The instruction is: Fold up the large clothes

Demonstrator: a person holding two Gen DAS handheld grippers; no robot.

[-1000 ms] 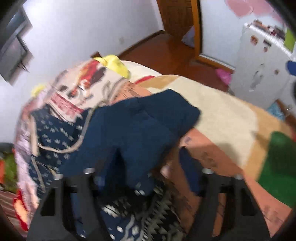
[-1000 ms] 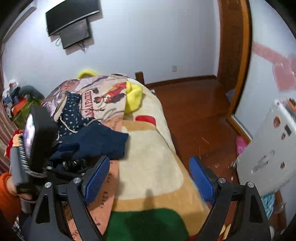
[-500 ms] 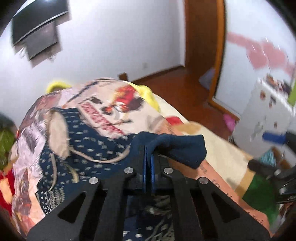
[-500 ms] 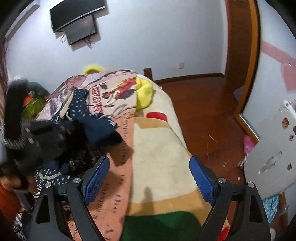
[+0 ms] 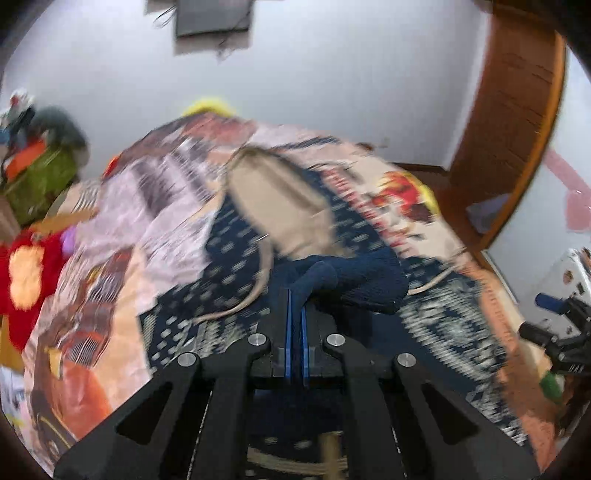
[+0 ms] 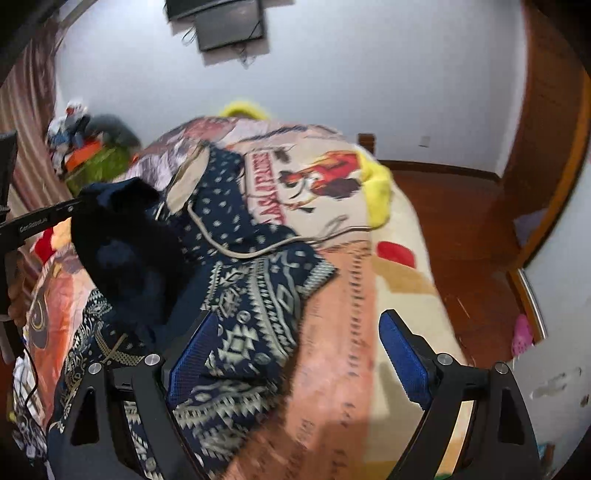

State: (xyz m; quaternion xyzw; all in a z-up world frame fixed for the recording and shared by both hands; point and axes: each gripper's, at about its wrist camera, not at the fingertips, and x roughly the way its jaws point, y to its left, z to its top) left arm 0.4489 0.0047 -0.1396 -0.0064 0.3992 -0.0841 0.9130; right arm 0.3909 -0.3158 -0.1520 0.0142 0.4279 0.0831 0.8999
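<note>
Navy patterned garment (image 6: pixel 255 317) sprawls on the bed (image 6: pixel 402 295), one dark sleeve (image 5: pixel 351 280) pinched tight in the left gripper (image 5: pixel 295 306), lifted clear of the bed, likely to fold it across. Right gripper (image 6: pixel 295 354) hangs spread wide and empty, the hem just beneath it.

White walls (image 6: pixel 369 74) with a mounted screen (image 6: pixel 231 27), a reddish wooden floor (image 6: pixel 461 229), and a wooden door frame (image 6: pixel 554 147).
</note>
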